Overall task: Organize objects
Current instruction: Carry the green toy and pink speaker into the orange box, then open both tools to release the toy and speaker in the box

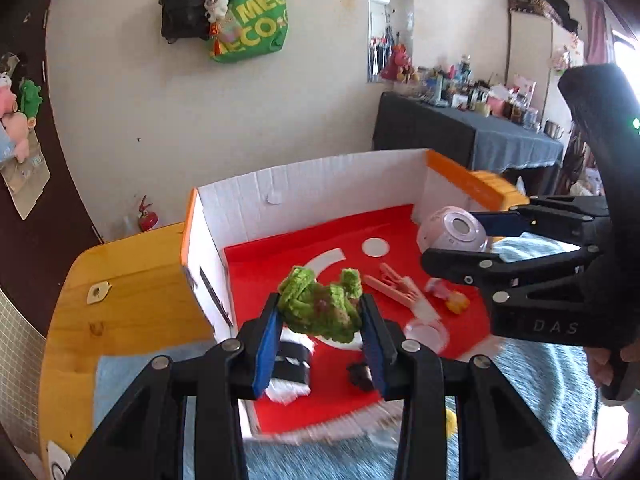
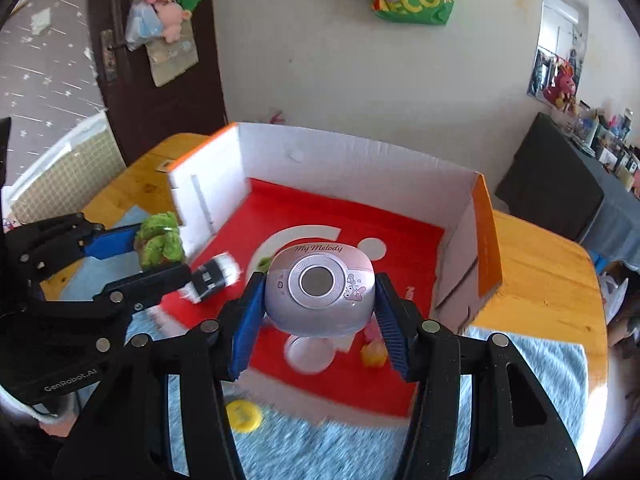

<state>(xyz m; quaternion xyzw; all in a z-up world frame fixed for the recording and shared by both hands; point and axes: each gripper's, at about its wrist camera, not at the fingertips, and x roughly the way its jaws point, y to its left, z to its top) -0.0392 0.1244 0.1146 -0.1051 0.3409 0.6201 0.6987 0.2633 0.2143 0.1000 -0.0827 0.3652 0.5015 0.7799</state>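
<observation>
Presently two grippers (both laden): left gripper (image 1: 320, 344) grips one green plush toy (image 1: 320, 308), right gripper (image 2: 320, 336) one pink speaker (image 2: 320, 292).

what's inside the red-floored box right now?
In the box: a black-and-white item, pink toy gun, small yellow toy, clear round lid, a dark bit. The held green plush and pink speaker cover floor beneath them.

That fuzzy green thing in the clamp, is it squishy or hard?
Probably squishy: the green toy looks like tufted yarn and bulges around the left gripper pads. Likely light and unlikely to slip, since its rough surface sits pinched between both pads.
</observation>
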